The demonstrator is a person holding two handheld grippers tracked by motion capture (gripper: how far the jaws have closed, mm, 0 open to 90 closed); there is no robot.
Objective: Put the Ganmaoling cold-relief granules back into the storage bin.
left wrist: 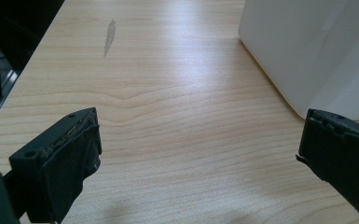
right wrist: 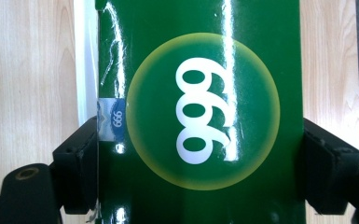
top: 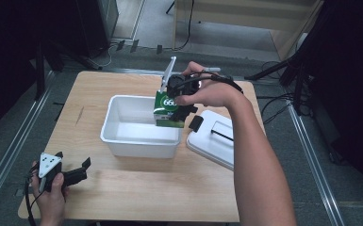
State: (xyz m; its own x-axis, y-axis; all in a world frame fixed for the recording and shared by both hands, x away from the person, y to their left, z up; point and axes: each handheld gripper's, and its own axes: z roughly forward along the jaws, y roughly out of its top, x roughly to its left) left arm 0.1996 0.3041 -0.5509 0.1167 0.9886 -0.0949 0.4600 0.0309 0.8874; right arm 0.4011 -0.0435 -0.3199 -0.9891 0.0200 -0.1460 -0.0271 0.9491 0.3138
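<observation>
Gripper states differ across the table. At the left, the left gripper is held low near the table's front left corner, jaws spread wide with bare wood between them and nothing grasped; the white bin stands just ahead of it. Toward the centre, the green carton is clamped between the jaws of the right gripper and held above the bin's right end. A placing step is judged to be in hand; lowering past the right wall would be needed next. At the right, the white lid lies flat, just beside the bin.
</observation>
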